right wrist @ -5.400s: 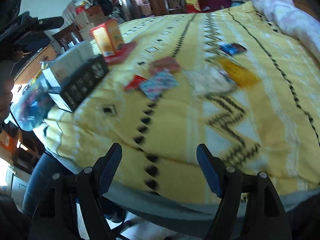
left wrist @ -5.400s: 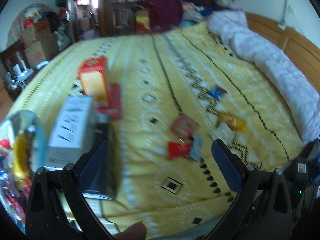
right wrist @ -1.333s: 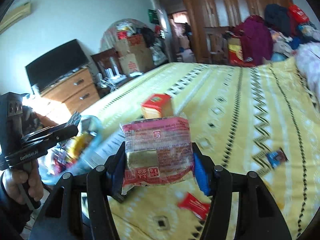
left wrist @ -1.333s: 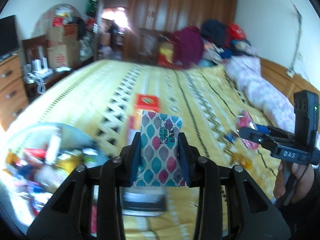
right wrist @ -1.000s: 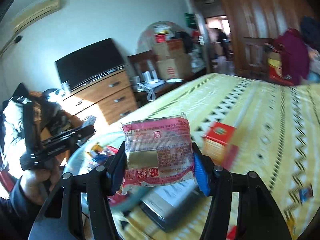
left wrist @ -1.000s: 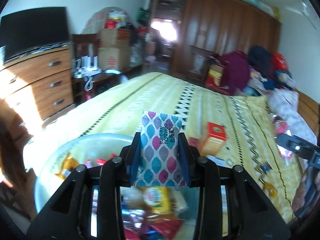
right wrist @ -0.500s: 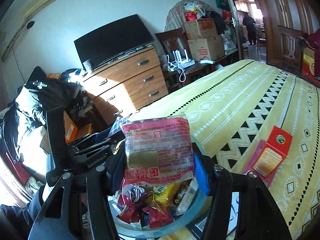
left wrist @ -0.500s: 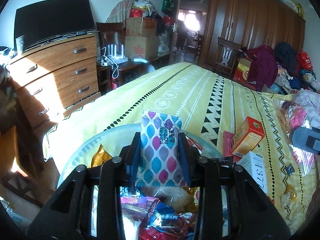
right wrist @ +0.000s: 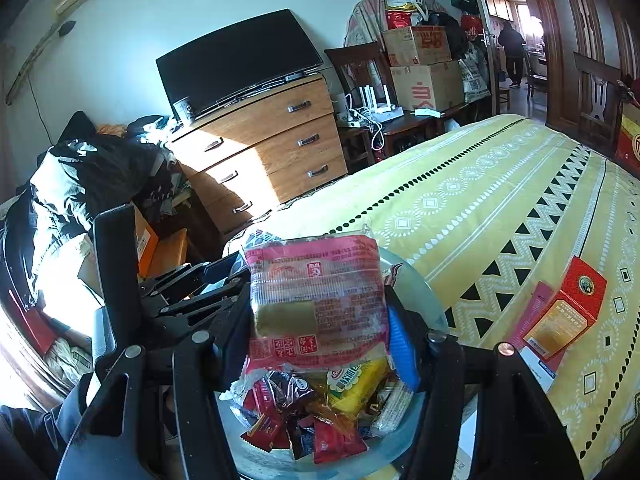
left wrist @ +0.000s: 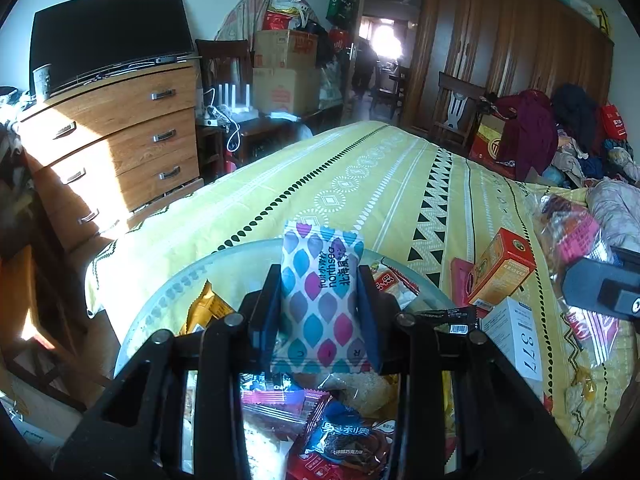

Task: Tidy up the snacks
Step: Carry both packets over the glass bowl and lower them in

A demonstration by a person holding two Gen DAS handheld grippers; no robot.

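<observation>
My left gripper [left wrist: 319, 300] is shut on a white snack packet with coloured leaf shapes [left wrist: 320, 292], held upright over a pale round bowl [left wrist: 168, 300] full of several wrapped snacks. My right gripper [right wrist: 320, 312] is shut on a pink and clear wrapped cake [right wrist: 316, 300], held above the same bowl [right wrist: 420, 300]. The left gripper's black frame [right wrist: 176, 292] shows at the left of the right wrist view, and the right gripper's body [left wrist: 600, 288] with its pink packet [left wrist: 568, 232] shows at the right edge of the left wrist view.
The bowl sits at the corner of a bed with a yellow patterned cover [left wrist: 380, 184]. An orange-red box [left wrist: 504, 272] and a white box [left wrist: 516, 340] lie right of the bowl. A wooden dresser [right wrist: 264, 148] with a TV stands beyond the bed.
Both grippers swung from the middle of the bed over to the bowl at its corner, each keeping its packet. In the last half second they barely shifted.
</observation>
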